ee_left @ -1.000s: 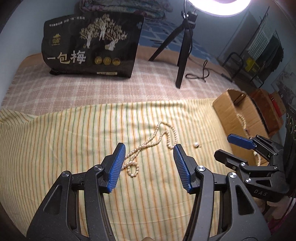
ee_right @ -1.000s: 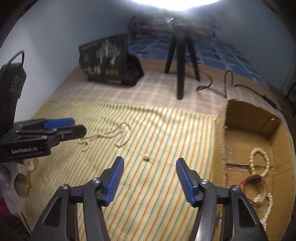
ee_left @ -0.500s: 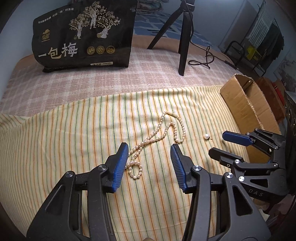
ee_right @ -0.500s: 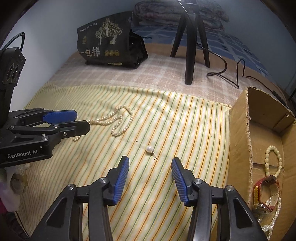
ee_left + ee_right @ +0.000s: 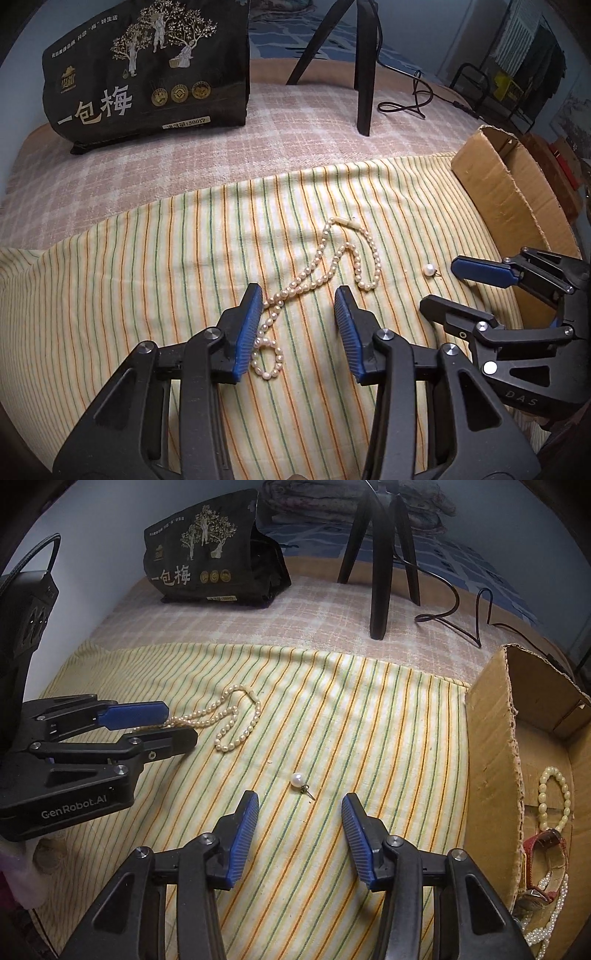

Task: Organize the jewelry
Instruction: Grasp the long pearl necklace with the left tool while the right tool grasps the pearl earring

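Observation:
A pearl necklace [image 5: 325, 273] lies in loops on the striped cloth; it also shows in the right wrist view [image 5: 236, 723]. My left gripper [image 5: 297, 306] is open and empty, low over the necklace's near end, with strands between its jaws. A single pearl earring [image 5: 300, 782] lies on the cloth; it also shows in the left wrist view [image 5: 429, 269]. My right gripper [image 5: 298, 814] is open and empty, just short of the earring. A cardboard box [image 5: 491, 760] at the right holds a bead bracelet [image 5: 554, 797], a red-strapped watch [image 5: 543, 864] and pearl strands.
A black snack bag [image 5: 147, 66] stands at the back left. A black tripod [image 5: 364, 66] with a trailing cable [image 5: 413, 99] stands at the back on the checked cloth. The yellow striped cloth [image 5: 110, 288] covers the near surface.
Both grippers moved forward and lower. The left one came over the necklace's near end and the right one closed in on the earring. Both jaws narrowed a little but stay open.

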`<state>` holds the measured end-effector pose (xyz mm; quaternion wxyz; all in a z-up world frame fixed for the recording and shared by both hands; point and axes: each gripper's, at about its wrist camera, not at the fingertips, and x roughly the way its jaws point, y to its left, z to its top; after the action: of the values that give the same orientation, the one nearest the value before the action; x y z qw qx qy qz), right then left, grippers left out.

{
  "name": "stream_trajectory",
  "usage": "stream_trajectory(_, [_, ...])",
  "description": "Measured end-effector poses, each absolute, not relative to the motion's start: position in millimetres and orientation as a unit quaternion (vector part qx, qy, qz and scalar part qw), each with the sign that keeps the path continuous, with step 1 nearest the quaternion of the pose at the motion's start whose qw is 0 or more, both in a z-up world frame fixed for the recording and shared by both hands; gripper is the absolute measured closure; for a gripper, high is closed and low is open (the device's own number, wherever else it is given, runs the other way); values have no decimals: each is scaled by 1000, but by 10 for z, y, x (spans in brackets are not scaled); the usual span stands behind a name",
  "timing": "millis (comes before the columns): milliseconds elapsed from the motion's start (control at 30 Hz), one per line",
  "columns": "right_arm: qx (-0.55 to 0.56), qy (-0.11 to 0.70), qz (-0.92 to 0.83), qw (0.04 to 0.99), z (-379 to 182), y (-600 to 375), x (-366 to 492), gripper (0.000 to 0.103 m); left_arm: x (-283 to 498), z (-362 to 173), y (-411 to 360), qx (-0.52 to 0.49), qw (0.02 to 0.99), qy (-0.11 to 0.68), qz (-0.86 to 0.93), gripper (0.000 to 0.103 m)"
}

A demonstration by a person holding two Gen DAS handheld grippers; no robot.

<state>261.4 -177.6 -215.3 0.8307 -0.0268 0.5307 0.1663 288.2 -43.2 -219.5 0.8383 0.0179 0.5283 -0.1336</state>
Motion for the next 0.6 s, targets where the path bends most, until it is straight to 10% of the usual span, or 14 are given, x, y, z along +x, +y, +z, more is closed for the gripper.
stream_trajectory(367, [-47, 523, 152, 837, -2198, -1682, 2628, 56, 2951, -2278, -463, 33, 838, 530, -130, 70])
stream_trajectory(600, [-44, 521, 157, 838, -2191, -1696, 2619, 85, 2944, -2268, -412, 28, 839, 529, -125, 94])
